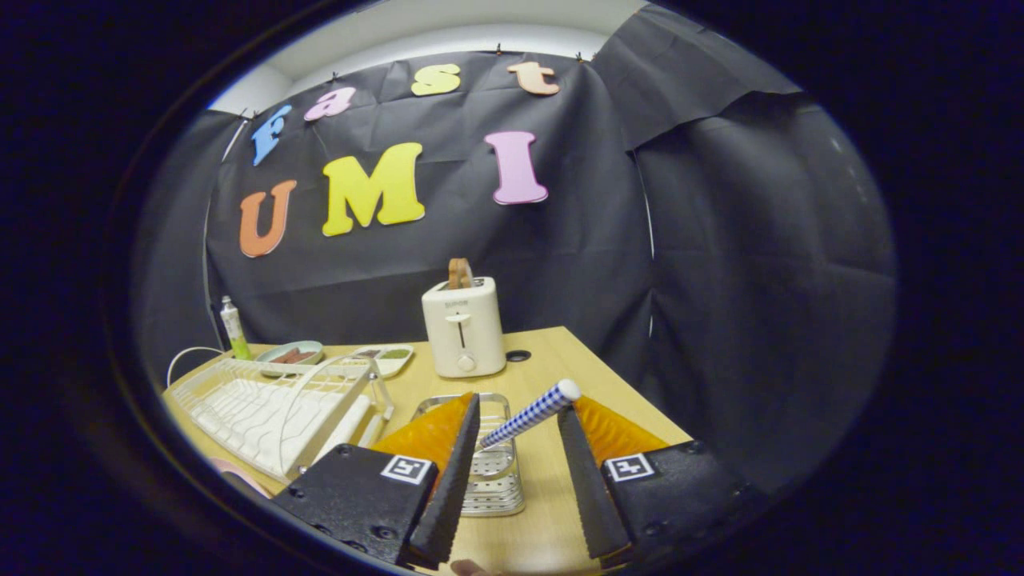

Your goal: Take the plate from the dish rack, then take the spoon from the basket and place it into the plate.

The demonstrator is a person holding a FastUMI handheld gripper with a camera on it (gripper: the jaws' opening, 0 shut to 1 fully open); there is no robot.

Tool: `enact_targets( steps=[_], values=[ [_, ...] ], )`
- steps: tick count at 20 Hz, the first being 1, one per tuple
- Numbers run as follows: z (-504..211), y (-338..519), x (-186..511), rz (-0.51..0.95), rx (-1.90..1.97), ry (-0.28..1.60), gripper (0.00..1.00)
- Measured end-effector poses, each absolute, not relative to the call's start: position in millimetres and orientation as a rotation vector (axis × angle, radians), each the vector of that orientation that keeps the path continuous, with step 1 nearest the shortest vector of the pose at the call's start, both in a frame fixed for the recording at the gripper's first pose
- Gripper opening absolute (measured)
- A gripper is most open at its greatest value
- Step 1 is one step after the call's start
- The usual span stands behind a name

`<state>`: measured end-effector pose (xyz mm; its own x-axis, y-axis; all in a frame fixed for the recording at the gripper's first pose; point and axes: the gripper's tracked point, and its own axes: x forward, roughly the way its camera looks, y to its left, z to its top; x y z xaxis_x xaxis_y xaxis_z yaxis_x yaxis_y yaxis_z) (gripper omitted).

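My gripper [518, 402] sits in the lower middle of the picture with its two fingers spread apart, clamping nothing. On the dark block behind each finger is a square black-and-white marker tag; it is a pattern, with no words on it.

In the gap between the fingers lies the spoon [530, 414]. I see its blue-and-white checked handle, which rises at a slant from the basket toward the tip of my right finger and ends in a plain white round end. That end is very close to the right fingertip; I cannot tell whether they touch. The left finger is clear of the handle.

The basket [494, 480] is a perforated metal one standing on the wooden table [544, 528], between and just beyond my fingers. The spoon's lower part goes down into it.

To the left, in the lower left of the picture, is the white wire dish rack [264, 404]. At its near corner a pale pink rim [240, 478] shows; I cannot tell whether that is the plate.

Beyond the rack are two shallow dishes [292, 353] with food, and a small green-and-white bottle [234, 327]. Beyond the basket, mid-picture, stands a cream toaster [464, 326] with a slice of bread [459, 274] sticking up. The small mark on its front is too small to read. Just right of it is a dark round hole [518, 355] in the tabletop.
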<state>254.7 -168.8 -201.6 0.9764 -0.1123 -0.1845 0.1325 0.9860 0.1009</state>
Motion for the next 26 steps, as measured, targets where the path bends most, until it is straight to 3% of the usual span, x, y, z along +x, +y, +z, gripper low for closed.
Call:
enact_targets(
  steps=[3,7,21,26],
  values=[
    [-200,-166,259,-0.095,0.168,0.186,0.45],
    [-200,-165,259,-0.07,0.237,0.198,0.32],
    [-192,-168,261,0.084,0.729,0.254,0.11],
    [-180,-181,260,-0.017,0.585,0.2,0.1]
  ],
)
